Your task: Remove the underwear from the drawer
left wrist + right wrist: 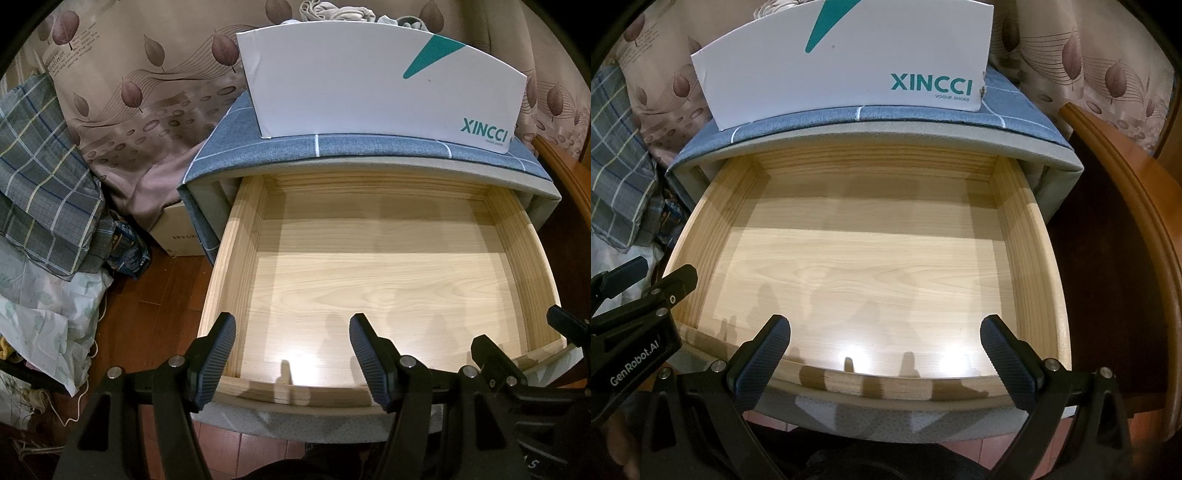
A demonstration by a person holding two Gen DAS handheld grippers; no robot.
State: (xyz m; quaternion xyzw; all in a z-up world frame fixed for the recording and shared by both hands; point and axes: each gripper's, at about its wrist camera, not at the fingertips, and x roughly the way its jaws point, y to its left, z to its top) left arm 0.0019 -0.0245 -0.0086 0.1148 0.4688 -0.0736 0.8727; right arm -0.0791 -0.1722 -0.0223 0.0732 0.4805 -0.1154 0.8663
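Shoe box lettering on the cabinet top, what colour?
Teal on a white shoe box, clearest in the right wrist view.

Shoe box [369,85] on nightstand top [369,149]; open drawer [236,266] below, pulled forward; curtain [147,92] behind; folded bedding [40,177] left of nightstand.

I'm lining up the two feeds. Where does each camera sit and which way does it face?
Left wrist: on the left claw, over the drawer's front left, facing the box; right claw at its right edge.
Right wrist: on the right claw, at the front centre, facing the same way; left claw at its left edge.
Shared: drawer, box, both claws open.
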